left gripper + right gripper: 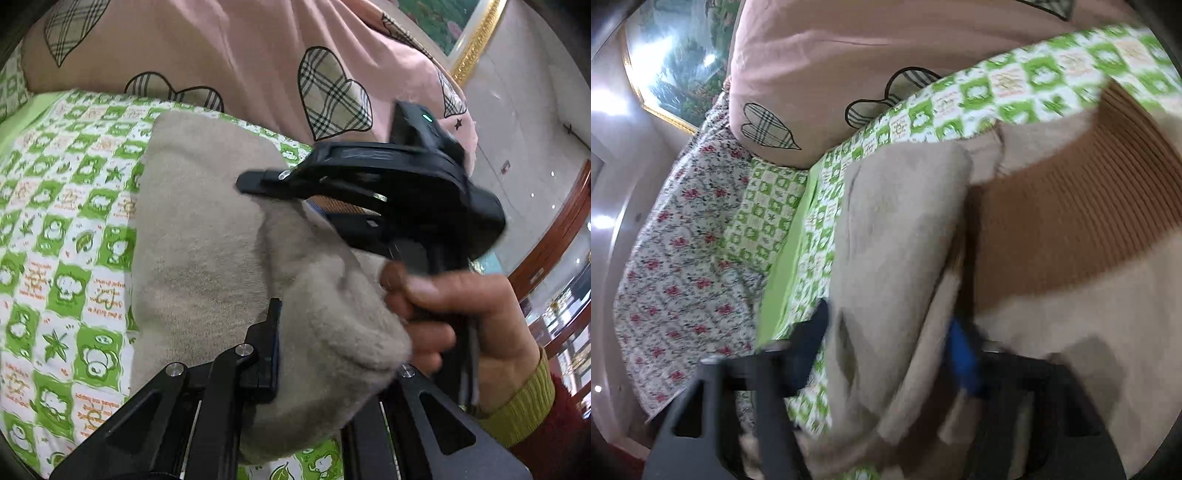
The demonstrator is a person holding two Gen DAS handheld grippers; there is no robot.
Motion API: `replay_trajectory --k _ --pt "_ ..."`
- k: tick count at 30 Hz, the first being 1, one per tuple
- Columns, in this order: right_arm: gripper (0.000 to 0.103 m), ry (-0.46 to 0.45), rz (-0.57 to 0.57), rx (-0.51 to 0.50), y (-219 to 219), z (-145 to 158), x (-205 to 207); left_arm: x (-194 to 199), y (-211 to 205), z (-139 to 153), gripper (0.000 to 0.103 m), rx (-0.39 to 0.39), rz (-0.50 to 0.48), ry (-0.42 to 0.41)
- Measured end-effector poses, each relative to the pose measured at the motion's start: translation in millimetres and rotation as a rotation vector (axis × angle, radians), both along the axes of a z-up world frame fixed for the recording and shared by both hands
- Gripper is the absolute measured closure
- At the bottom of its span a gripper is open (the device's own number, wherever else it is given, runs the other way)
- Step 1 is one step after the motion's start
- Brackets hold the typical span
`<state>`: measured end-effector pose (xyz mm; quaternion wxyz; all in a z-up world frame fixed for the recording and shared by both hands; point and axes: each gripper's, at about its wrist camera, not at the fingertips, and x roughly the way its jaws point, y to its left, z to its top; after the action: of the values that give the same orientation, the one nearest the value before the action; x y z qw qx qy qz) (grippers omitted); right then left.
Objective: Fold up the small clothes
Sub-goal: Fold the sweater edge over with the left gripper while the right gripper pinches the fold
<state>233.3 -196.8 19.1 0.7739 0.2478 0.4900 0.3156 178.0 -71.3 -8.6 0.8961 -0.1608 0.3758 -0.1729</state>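
Both clamped: left gripper (332,354) pinches beige garment (207,236); right gripper (886,350), blurred, apparently grips same fold.

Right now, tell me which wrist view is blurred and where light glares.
Left wrist view: mostly sharp, only the right gripper smears slightly. Right wrist view: motion-blurred throughout, the beige garment soft-edged, with glare on the framed picture; fisheye bends both.

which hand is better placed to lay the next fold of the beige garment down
Left, probably. The left tongs are shut on a bunched fold of the beige garment. The right tongs reach over it with only one blurred finger showing, grip unclear.
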Motion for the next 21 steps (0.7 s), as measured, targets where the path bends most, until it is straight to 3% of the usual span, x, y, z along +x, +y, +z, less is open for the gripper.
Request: replay_trajectory --k 2,4,8,16,21 --pt "0.085 -0.032 -0.004 -0.014 -3.0 11.8 3.0 0.1 -2.1 10.7 0.096 -0.007 -0.014 -0.021" --pt "0.086 -0.125 0.004 -0.051 -12.9 35.8 -3.9 3.2 -11.8 21.5 0.096 -0.024 -0.047 -0.043" --pt "0.086 -0.200 -0.022 -0.128 -48.7 58.9 -13.8 14.6 -54.1 26.5 0.096 -0.049 -0.131 -0.039" --pt "0.086 -0.124 -0.135 -0.322 -129.4 21.4 -15.1 39.9 -127.9 -16.7 0.096 -0.043 -0.224 0.067" --pt "0.086 -0.133 -0.153 -0.331 -141.4 8.8 -19.3 44.2 -134.4 -28.4 0.094 -0.021 -0.243 0.090"
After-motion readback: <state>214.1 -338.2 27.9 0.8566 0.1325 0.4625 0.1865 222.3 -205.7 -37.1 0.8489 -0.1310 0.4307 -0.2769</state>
